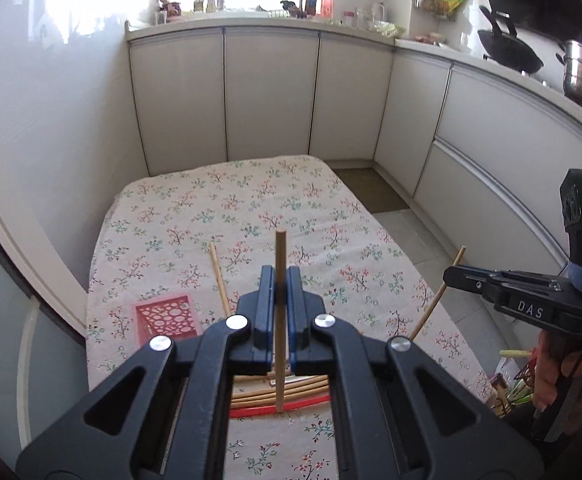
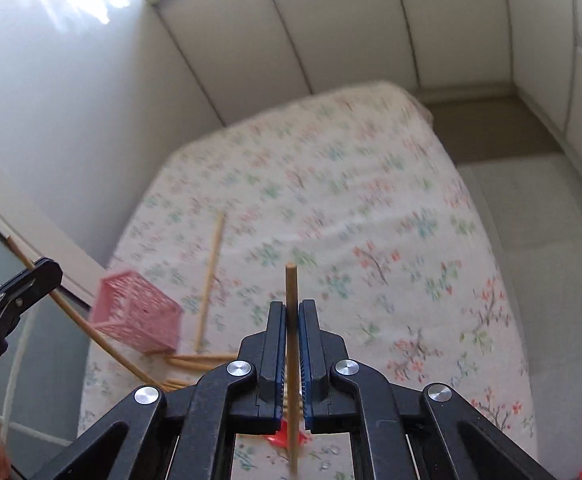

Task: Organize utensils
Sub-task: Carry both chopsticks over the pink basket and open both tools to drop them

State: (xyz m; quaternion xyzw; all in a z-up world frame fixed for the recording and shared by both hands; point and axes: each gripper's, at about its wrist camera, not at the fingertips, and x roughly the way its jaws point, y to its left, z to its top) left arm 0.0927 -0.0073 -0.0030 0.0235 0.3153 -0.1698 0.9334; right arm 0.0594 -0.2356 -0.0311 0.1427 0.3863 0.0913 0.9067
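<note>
My left gripper is shut on a wooden chopstick held upright between the blue pads above the floral table. My right gripper is shut on another wooden chopstick; it also shows at the right of the left wrist view. A pink perforated basket stands on the table's left, also seen in the right wrist view. A loose chopstick lies beside it. Several more chopsticks and a red one lie under the left gripper.
White cabinets surround the table on the far side and right. A wall runs along the left. A tiled floor and a brown mat lie to the right. Colourful items sit at the table's right near corner.
</note>
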